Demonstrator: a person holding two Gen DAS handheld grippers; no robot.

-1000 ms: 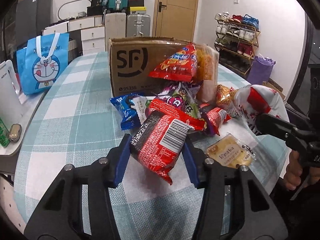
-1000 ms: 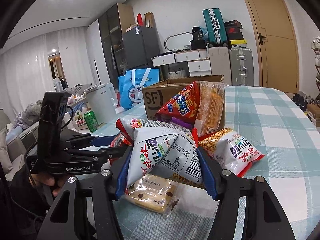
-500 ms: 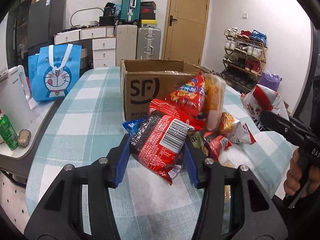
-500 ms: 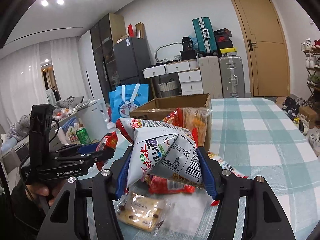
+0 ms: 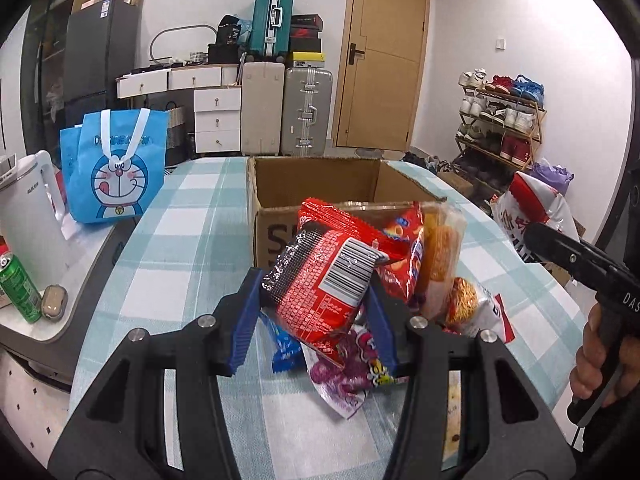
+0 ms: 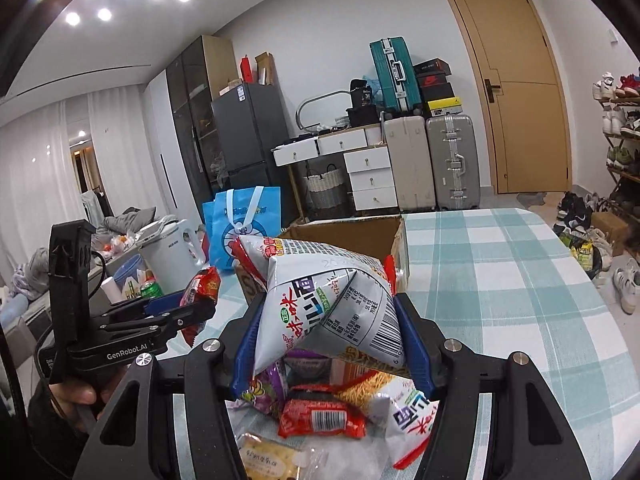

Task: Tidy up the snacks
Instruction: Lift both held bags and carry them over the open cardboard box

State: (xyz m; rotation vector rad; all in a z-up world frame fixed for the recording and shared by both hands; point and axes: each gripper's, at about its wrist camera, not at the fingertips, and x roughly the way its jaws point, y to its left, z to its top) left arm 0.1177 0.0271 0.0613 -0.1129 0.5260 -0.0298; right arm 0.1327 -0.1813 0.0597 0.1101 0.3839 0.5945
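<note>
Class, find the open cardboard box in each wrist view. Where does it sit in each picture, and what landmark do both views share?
Left wrist view: the cardboard box sits centre, just above the middle, behind the held red packet.
Right wrist view: the cardboard box sits centre, partly hidden behind the held white packet.
Shared landmark: the blue cartoon bag, left of the box.

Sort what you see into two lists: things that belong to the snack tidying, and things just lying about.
Job: red packet in left hand-held gripper; white packet in right hand-held gripper; cardboard box; snack pile.

Lying about: blue bag; kettle; green can.
</note>
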